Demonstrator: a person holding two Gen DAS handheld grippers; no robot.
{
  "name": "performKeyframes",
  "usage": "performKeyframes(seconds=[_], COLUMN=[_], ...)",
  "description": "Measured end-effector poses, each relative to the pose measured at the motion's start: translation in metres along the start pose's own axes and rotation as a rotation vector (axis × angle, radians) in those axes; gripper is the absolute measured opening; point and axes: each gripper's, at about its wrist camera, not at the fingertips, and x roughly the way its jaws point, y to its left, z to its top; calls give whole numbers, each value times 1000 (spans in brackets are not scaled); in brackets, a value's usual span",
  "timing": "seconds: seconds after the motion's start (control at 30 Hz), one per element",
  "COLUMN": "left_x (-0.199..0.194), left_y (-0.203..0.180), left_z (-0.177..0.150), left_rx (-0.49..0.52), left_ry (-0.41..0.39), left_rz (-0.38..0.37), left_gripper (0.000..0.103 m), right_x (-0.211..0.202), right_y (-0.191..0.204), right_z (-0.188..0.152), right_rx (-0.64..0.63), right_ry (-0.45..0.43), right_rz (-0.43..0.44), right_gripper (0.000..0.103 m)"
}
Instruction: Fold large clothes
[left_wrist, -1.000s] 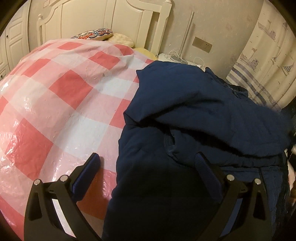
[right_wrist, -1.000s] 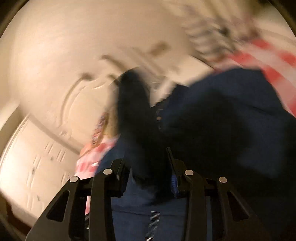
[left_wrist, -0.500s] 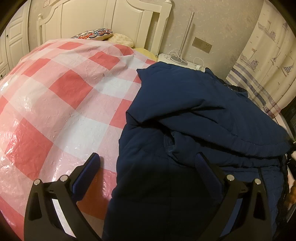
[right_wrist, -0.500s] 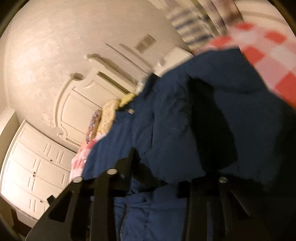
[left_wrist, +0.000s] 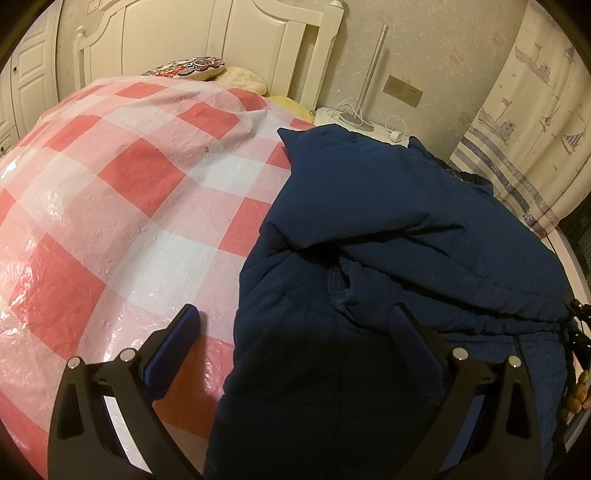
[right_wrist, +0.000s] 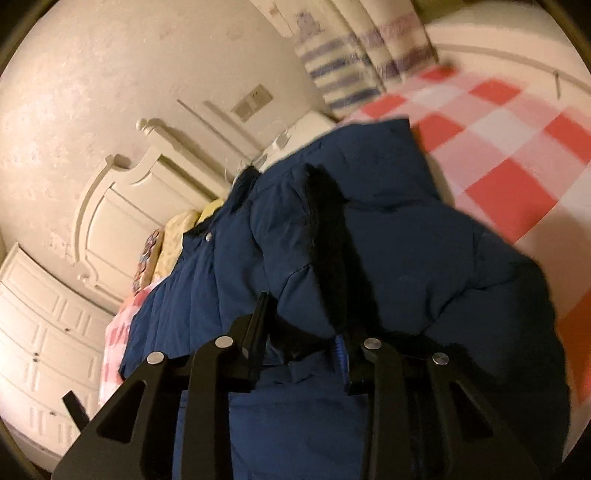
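A large navy padded jacket (left_wrist: 399, 236) lies on the right part of a bed covered by a red-and-white checked plastic sheet (left_wrist: 122, 177), its upper half folded over. My left gripper (left_wrist: 295, 325) is open just above the jacket's near left edge, holding nothing. In the right wrist view the jacket (right_wrist: 406, 251) is bunched, and my right gripper (right_wrist: 301, 328) is shut on a thick fold of it, lifted a little above the rest.
A white headboard (left_wrist: 221, 40) and pillows (left_wrist: 207, 70) stand at the far end. A nightstand with a lamp pole and cables (left_wrist: 362, 122) is beyond the jacket. A sailboat-print curtain (left_wrist: 528, 122) hangs at the right. White cabinets (right_wrist: 40, 332) show in the right wrist view.
My right gripper has swung round with the jacket fold in it, laying the upper half over. The left gripper has stayed still and open.
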Motion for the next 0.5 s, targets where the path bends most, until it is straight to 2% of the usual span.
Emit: performKeyframes(seconds=[0.1,0.2,0.3,0.37,0.4,0.5], left_x=[0,0,-1,0,0,0], left_y=[0,0,-2,-1,-1,-1], left_z=[0,0,1,0,0,0], left_rx=[-1,-2,-1,1,1,0], left_ry=[0,-1,-1,-1,-1,-1], left_rz=[-1,-3,-3,-1,-1,-2], left_gripper=[101,101,101,101,101,101], right_x=[-10,-20,-33,-44,-44,-27], right_y=[6,-2,-1,10,20,62], right_z=[-4,-11,-14,-5,1,11], right_rx=[-1,40,55,7,-39,-247], right_ry=[-35,-24,-67,-141,-155,-118], right_rz=[11,27,-58,-133,-136,-175], right_gripper=[26,26,27,27,27,28])
